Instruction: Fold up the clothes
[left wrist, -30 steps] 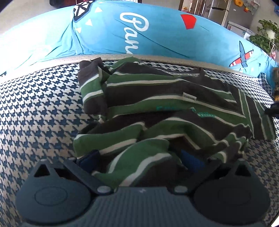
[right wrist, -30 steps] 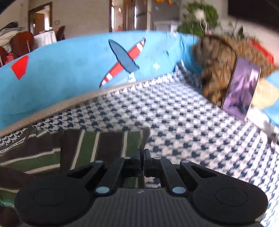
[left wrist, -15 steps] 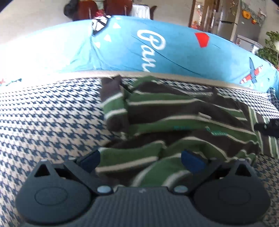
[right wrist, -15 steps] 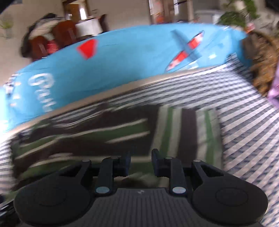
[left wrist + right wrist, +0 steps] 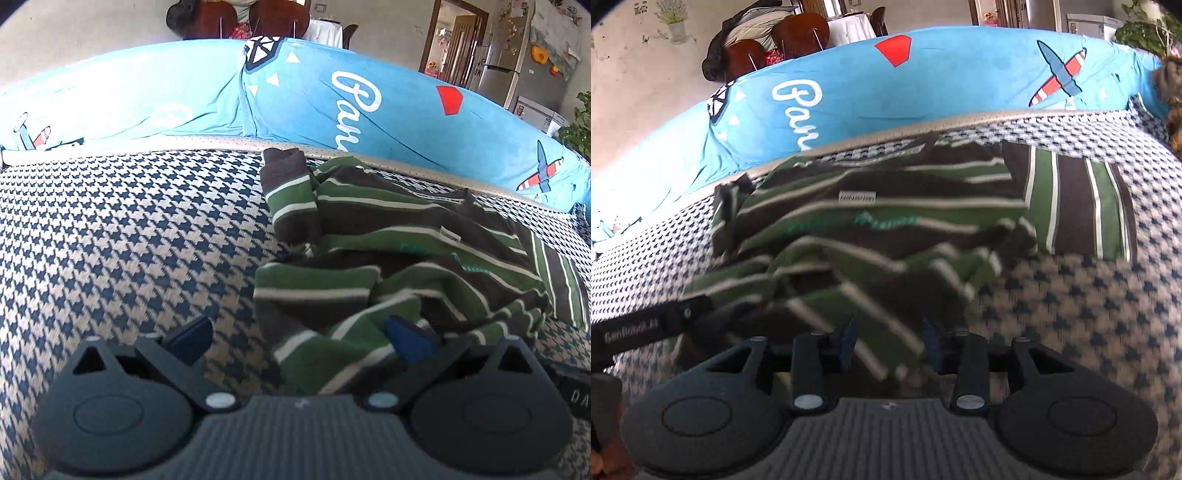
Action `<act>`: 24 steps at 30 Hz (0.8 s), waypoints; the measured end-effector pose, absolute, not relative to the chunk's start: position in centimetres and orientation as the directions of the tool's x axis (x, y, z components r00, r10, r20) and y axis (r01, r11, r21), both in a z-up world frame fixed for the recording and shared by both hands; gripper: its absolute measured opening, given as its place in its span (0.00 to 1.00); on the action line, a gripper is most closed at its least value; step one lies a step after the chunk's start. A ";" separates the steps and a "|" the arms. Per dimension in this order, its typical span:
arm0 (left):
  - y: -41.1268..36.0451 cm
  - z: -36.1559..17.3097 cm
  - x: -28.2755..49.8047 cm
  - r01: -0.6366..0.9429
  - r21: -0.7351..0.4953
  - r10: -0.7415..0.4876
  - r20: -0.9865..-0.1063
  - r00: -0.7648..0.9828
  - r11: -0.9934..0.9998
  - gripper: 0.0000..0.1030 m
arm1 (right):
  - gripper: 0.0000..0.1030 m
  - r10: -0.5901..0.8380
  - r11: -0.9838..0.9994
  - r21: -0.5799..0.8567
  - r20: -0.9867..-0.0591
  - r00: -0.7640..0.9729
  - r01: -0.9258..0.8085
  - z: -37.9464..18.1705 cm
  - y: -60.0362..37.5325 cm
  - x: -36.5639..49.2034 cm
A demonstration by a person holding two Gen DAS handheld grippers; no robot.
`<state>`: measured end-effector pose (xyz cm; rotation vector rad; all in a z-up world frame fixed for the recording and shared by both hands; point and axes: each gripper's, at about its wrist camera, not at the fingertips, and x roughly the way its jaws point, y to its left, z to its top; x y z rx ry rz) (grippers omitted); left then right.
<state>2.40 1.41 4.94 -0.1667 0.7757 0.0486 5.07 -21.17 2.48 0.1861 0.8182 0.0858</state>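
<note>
Left claw (image 5: pixel 297 338) spread wide, one blue pad on the bare houndstooth cushion (image 5: pixel 129 240), the other low against the near hem of the striped shirt (image 5: pixel 388 258), gripping nothing. Right claw (image 5: pixel 888 341) likewise parted, straddling a rumpled fold of the same shirt (image 5: pixel 886 229) without pinching it. Shirt bunched and half-doubled toward the blue backrest cover (image 5: pixel 369 110), one sleeve flat to the right (image 5: pixel 1078 206), the other crumpled at the left edge (image 5: pixel 288 192). Risks, as a judgement: closing on several layers at once and dragging the whole heap instead of one edge; catching cushion fabric with the outer left pad; uneven pull between the two sides, leaving a skewed fold; loose near hem slipping out, since blurred and unsupported; both claws crowded close together and liable to collide.
</note>
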 end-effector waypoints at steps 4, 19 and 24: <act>1.4 5.0 0.6 -0.096 -0.122 -0.014 -0.687 0.726 0.988 1.00 | 0.44 0.159 0.978 0.209 -0.705 0.691 -0.012 2.1 -21.3 2.7; 1.9 3.7 -3.9 -0.115 -0.089 0.018 -0.710 0.704 0.989 1.00 | 0.48 0.284 0.957 0.238 -0.671 0.685 -0.164 0.9 -20.4 -3.5; 2.8 3.7 -3.9 -0.160 -0.117 0.030 -0.712 0.702 0.980 1.00 | 0.48 0.362 0.932 0.235 -0.652 0.667 -0.276 0.8 -18.6 -4.4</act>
